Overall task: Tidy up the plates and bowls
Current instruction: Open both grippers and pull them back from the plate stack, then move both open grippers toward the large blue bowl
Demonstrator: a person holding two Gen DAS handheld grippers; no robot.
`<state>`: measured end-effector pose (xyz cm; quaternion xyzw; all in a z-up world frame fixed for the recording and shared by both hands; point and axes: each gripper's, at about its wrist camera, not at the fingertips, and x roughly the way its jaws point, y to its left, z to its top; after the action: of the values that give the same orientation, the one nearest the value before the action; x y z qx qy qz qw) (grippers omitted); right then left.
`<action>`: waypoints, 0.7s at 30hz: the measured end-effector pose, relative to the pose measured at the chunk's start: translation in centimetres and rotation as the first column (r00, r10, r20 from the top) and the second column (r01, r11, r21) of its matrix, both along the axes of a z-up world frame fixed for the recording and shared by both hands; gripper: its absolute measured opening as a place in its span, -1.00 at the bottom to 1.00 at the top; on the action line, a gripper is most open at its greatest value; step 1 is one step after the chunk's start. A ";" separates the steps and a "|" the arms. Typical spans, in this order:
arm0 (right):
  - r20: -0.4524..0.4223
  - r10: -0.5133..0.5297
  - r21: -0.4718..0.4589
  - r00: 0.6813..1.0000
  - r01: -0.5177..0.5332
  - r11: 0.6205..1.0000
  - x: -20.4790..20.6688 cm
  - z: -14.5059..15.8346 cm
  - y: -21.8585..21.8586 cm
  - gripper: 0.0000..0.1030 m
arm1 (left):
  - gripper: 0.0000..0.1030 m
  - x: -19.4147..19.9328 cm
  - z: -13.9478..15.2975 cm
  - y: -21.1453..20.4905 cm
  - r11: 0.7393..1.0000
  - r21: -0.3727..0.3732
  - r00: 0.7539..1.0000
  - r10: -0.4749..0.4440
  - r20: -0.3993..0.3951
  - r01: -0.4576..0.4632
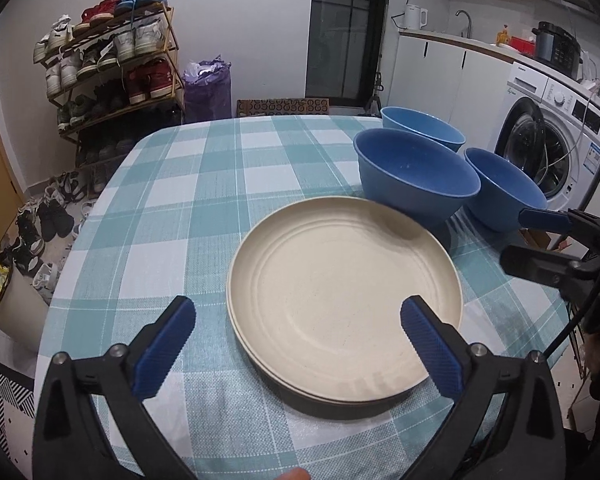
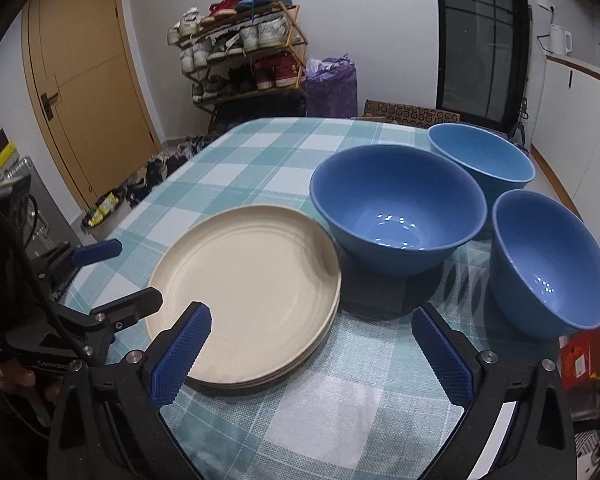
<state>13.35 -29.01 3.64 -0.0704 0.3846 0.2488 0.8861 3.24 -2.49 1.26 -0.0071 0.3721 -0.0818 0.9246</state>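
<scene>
- Stacking appears finished for the cream, ridged round plates [image 1: 344, 296], which are seen piled neatly near the front edge of the teal-and-white checked tablecloth [image 1: 188, 184]; layered rims are visible along the pile's near side.
- Three blue round bowls are left standing separately just beside the pile: a large one [image 2: 396, 208] nearest the plates, a paler one [image 2: 480, 156] behind it, and a third [image 2: 548, 260] at the table's right edge. Nesting them is judged to be the remaining work.
- Both tools are shown with jaws spread wide and nothing between the pads: the left gripper [image 1: 298, 332] is held over the plates' near rim, the right gripper [image 2: 312, 340] over bare cloth between plates and bowls.
- A white front-loading washing machine [image 1: 540, 148] and kitchen counter are given only by the left wrist view; a tan wooden door [image 2: 88, 80] and the bowls' glossy interiors only by the right.
</scene>
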 end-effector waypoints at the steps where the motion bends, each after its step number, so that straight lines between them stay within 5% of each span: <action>1: 0.006 -0.004 0.009 1.000 0.004 1.000 -0.2 0.4 -0.4 0.98 | 1.00 0.0 0.2 -0.1 1.000 0.000 1.000 -0.001 0.006 0.001; 21: 0.154 -0.124 0.144 0.980 0.102 0.984 -2.4 9.4 -8.7 0.99 | 1.00 3.0 5.5 -2.6 0.999 -0.028 0.995 -0.027 0.101 0.030</action>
<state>10.97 -37.68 13.00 -0.0081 0.2969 0.2171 0.9299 6.20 -5.05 6.80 -0.0112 0.3239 -0.1008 0.9406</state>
